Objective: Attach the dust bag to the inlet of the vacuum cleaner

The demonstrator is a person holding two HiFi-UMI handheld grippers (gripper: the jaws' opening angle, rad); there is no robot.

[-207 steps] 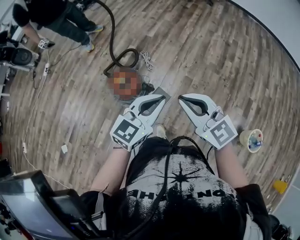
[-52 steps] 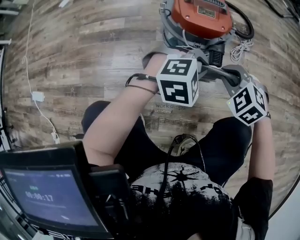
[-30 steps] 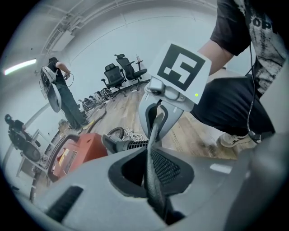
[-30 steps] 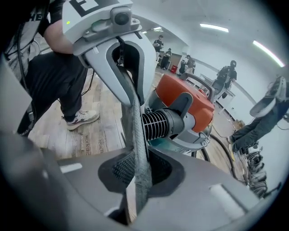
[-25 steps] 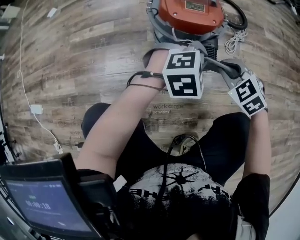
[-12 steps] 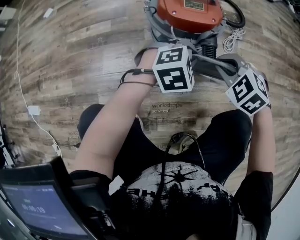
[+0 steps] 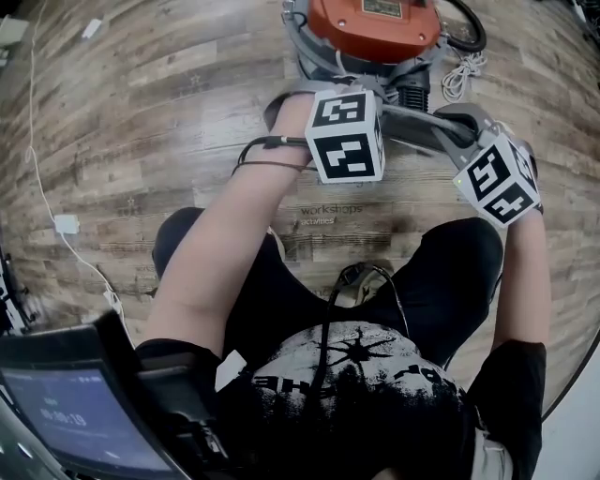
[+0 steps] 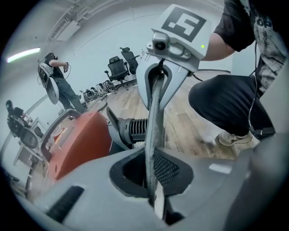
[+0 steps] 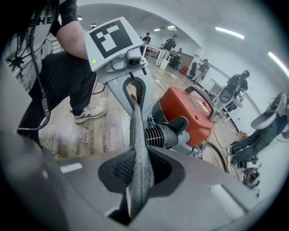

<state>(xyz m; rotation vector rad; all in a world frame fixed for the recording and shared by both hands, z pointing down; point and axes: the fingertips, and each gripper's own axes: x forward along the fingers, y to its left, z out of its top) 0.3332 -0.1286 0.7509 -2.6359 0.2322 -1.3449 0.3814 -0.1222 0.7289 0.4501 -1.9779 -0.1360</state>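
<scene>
At the vacuum cleaner [image 7: 375, 23], left gripper [image 8: 152, 171] (just tightened), right gripper [image 9: 137, 180] (just eased) pinching obscured dust bag [image 9: 135, 119]

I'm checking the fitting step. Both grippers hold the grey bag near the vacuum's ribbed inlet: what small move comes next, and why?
Probably ease both grippers toward the black ribbed inlet. The dust bag is stretched between the left gripper, whose jaws just tightened on it, and the right gripper, whose jaws just eased while gripping it, yet it runs beside the inlet, not over it.
</scene>
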